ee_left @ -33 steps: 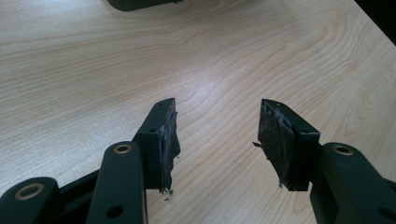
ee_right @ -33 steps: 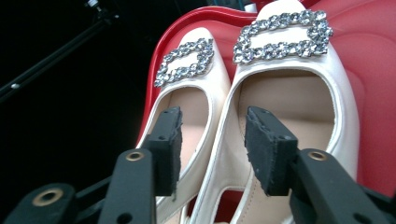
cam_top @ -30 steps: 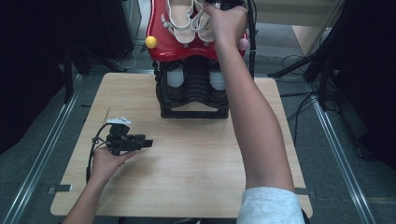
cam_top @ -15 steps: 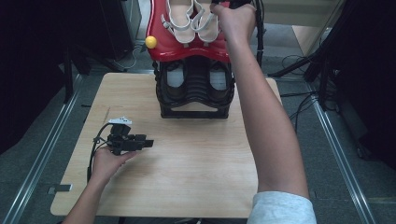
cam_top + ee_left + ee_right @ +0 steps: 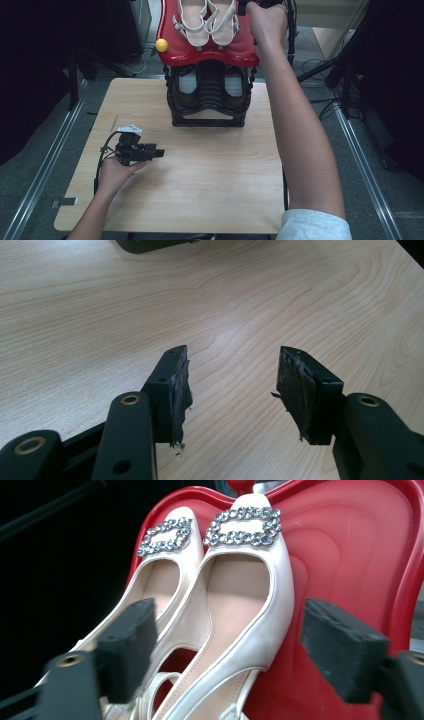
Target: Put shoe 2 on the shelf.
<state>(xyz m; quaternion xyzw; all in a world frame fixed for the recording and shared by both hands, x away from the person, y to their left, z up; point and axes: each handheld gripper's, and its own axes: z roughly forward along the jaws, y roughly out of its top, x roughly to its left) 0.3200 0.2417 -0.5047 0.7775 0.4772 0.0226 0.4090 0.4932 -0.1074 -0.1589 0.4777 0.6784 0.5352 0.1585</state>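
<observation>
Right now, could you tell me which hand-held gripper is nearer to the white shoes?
Right. The right hand-held gripper is over the white shoes on the red shelf; the left hand-held gripper rests on the table.

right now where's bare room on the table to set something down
Bare wood spans the table between the left gripper, the black rack and the right forearm. Crowded: the red tray, taken up by the white shoes.

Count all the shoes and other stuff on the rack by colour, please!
White satin shoes with sparkly square buckles: 2, on the red plastic top shelf.
Dark shoes with pale insoles: 2, on the black plastic lower rack.
Yellow round knob: 1, at the red shelf's left edge.
Total: 5 things, 4 of them shoes.
</observation>
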